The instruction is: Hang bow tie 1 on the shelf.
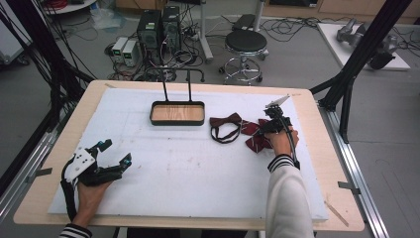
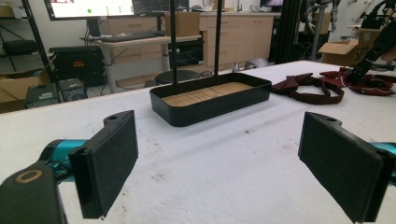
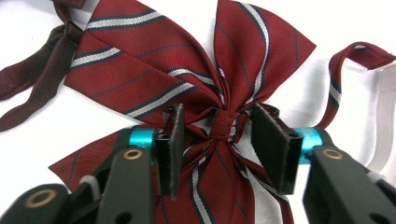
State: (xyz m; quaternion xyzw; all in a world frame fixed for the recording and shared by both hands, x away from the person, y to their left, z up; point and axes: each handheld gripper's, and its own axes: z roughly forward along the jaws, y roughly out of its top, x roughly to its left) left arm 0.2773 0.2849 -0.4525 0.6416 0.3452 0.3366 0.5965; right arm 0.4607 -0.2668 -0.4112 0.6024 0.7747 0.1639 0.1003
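A red striped bow tie (image 1: 253, 138) (image 3: 154, 70) lies on the white mat right of centre. My right gripper (image 1: 266, 129) (image 3: 223, 140) points down at it, jaws set on either side of its knot (image 3: 223, 125); the pads rest on the fabric with a gap to the knot. A dark maroon bow tie (image 1: 225, 125) (image 2: 303, 86) with its strap lies just left of the striped one. My left gripper (image 1: 116, 151) (image 2: 229, 158) rests at the mat's near left, wide open with nothing between its jaws.
A black tray with a wooden floor (image 1: 177, 121) (image 2: 210, 109) and a tall two-post handle (image 1: 177, 82) stands at the back centre. The white mat (image 1: 188, 168) covers most of the wooden table. A stool (image 1: 245, 44) and computers stand beyond the far edge.
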